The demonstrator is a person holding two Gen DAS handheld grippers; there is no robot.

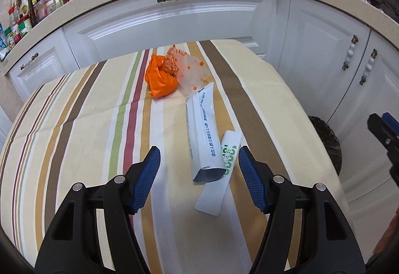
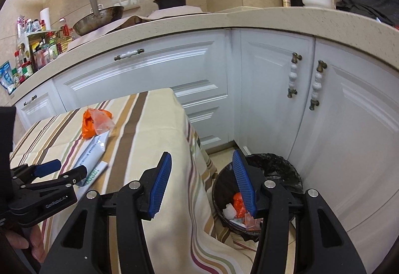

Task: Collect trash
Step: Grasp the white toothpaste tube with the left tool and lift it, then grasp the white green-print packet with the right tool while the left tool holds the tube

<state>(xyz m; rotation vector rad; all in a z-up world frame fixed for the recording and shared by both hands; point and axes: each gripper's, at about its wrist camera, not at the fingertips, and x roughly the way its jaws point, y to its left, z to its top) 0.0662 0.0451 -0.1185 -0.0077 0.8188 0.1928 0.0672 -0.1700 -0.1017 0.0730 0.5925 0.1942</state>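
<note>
Since the left claw [image 1: 198, 169] hangs spread and empty right over the two white packets [image 1: 203, 134] on the striped surface [image 1: 74, 124], their long axis running away between its pads, it's nearer than the open, empty right claw [image 2: 202, 183] by the bin [image 2: 274, 169]

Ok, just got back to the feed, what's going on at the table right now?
A person is clearing trash off the striped tablecloth with two handheld grippers. The left gripper hangs open over the long white sachet and the smaller green-printed packet, gripping neither. An orange bag with a clear wrapper lies further back. The right gripper is open and empty, by the black-lined bin, which already holds some scraps.
</note>
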